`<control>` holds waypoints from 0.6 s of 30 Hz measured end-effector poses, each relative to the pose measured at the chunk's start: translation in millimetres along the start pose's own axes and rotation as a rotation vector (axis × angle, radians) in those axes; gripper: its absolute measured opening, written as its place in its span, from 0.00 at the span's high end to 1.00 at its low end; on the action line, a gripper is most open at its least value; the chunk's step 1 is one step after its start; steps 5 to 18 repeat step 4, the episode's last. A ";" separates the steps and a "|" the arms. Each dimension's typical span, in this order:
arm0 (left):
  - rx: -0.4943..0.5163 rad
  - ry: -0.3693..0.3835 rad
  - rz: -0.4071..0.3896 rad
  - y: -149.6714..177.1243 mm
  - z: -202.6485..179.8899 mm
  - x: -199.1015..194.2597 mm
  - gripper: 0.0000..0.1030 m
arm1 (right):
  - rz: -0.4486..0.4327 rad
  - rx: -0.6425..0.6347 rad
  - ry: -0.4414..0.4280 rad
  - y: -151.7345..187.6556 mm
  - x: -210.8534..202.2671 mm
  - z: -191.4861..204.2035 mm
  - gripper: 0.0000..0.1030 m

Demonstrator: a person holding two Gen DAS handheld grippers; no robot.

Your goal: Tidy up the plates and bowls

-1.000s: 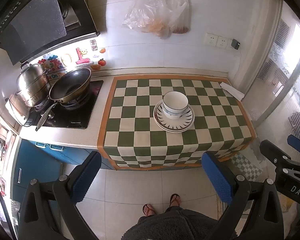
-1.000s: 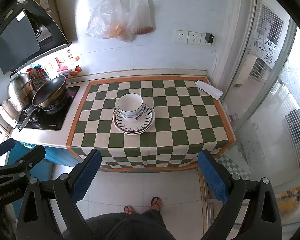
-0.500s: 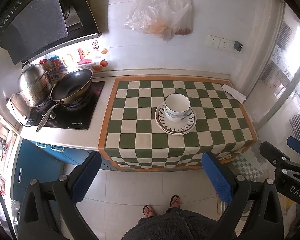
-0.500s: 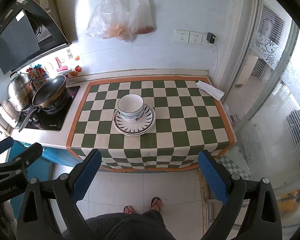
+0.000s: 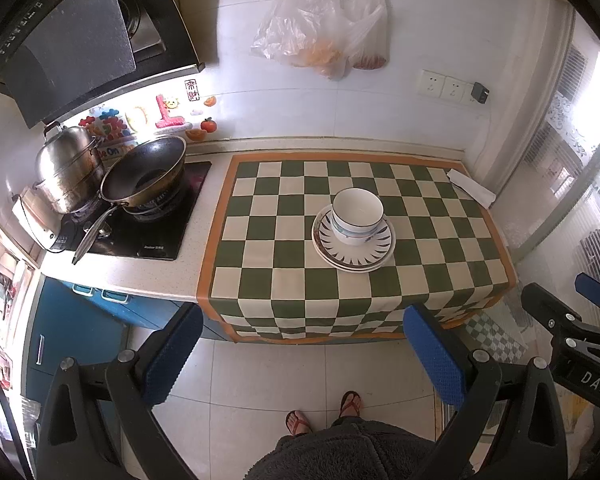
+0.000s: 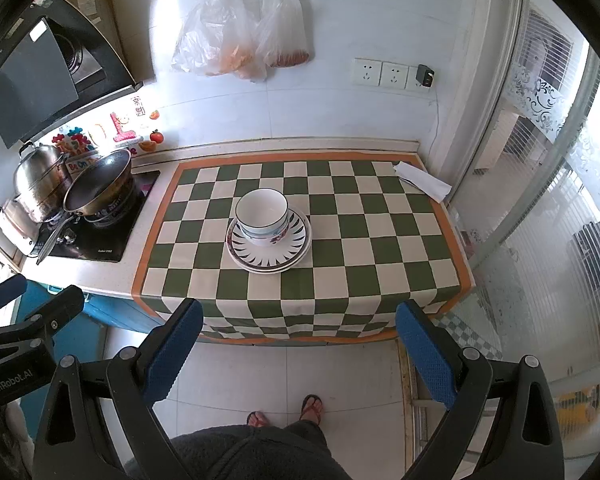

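Both claws gape wide and grip nothing: the left claw (image 5: 303, 354) and the right claw (image 6: 298, 350) hang side by side above the person's sandalled feet (image 6: 286, 412).

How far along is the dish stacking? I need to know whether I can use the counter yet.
Looks done: the bowls sit nested on the stacked plates in one pile on the checkered cloth. In hand: nothing; the left gripper and the right gripper are open, held back over the floor. Left: no loose dishes visible.
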State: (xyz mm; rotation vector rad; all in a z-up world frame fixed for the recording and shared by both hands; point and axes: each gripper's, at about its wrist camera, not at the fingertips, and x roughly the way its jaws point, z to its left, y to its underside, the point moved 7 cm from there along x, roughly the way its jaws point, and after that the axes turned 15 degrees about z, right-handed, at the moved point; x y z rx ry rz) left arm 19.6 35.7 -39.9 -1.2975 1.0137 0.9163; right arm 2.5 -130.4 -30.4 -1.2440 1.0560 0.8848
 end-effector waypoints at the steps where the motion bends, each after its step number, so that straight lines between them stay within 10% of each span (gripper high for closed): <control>1: 0.000 -0.002 -0.003 -0.6 1.0 0.7 0.00 | 0.000 -0.001 0.000 -0.8 0.5 0.2 0.04; 18: 0.000 -0.005 -0.009 -1.7 1.7 2.7 0.00 | 0.001 -0.001 0.000 -1.0 0.6 0.3 0.04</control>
